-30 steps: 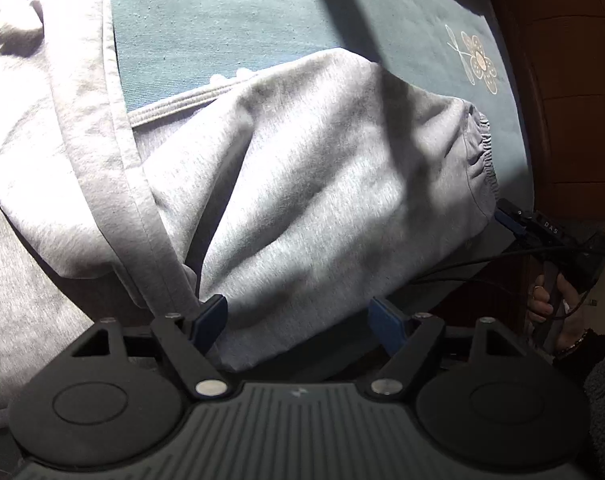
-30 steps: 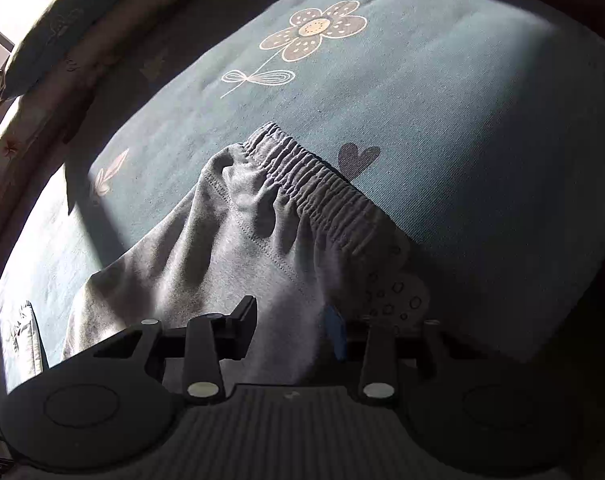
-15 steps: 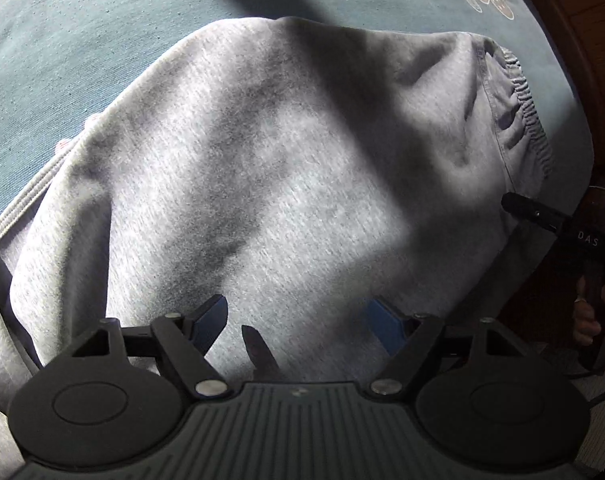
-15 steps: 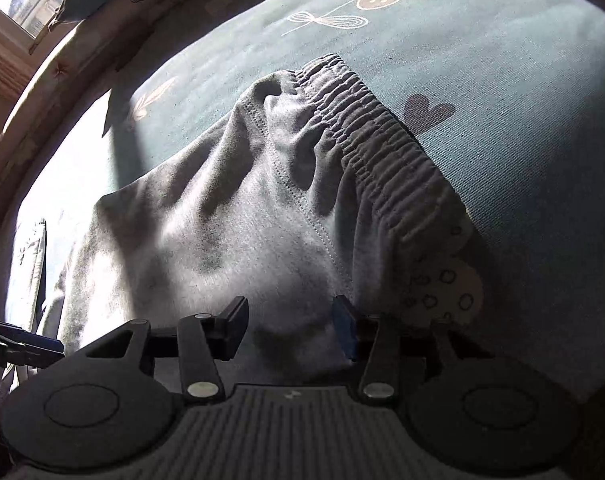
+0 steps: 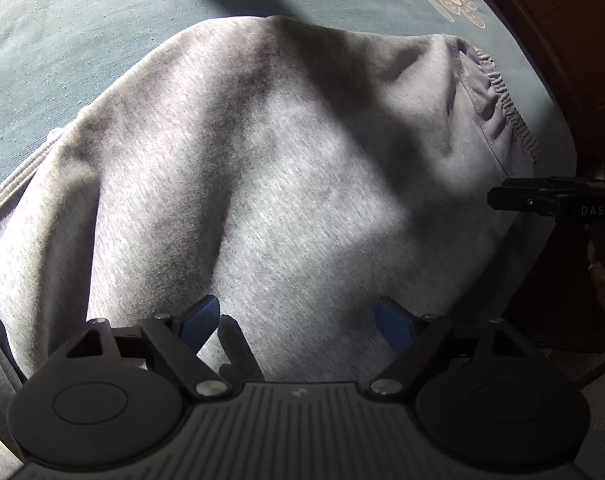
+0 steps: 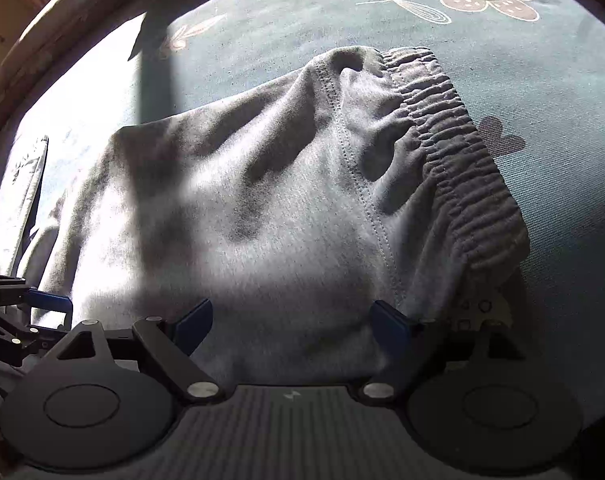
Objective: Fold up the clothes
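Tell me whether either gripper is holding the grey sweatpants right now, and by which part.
Nothing is held. The left gripper and the right gripper both stand open over the grey sweatpants, which lie on the teal cover.

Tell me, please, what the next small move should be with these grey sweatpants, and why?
Probably lift both grippers clear: the left gripper and right gripper are open, and the grey sweatpants lie folded on the teal cover, waistband at one end.

close wrist views, shared grey garment [image 5: 286,184]
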The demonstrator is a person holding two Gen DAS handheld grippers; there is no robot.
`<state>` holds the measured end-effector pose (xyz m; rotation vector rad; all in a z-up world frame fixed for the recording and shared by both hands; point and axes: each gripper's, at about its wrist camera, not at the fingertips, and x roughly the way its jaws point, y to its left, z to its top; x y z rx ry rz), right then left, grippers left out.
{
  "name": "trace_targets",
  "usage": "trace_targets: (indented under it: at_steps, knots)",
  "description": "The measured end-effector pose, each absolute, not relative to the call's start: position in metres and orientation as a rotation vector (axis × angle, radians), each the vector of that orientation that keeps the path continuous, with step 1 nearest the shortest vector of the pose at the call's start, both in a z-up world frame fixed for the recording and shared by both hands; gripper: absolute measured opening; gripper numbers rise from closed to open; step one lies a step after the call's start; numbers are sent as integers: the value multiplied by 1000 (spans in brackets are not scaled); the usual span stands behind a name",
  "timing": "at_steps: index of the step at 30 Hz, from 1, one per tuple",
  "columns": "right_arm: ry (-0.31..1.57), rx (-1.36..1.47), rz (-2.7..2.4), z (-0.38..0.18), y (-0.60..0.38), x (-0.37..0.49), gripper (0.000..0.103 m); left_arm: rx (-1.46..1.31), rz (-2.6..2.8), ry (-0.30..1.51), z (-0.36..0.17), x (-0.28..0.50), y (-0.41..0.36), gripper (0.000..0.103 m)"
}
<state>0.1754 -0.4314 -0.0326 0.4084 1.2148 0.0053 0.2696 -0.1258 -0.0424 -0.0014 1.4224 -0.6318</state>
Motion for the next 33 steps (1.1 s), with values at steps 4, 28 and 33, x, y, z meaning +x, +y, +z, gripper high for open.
trace_targets:
  at_steps: [4, 28, 33]
  knots:
    - [1208, 385, 70, -6, -421, 207, 88, -109, -589, 1340, -24, 282, -93, 84]
    - [1536, 596, 847, -78, -328, 448, 88, -375, -855, 1377, -75, 361, -56, 84]
    - [1491, 578, 1038, -46, -320, 435, 88, -419, -855, 1368, -58, 374, -42, 85]
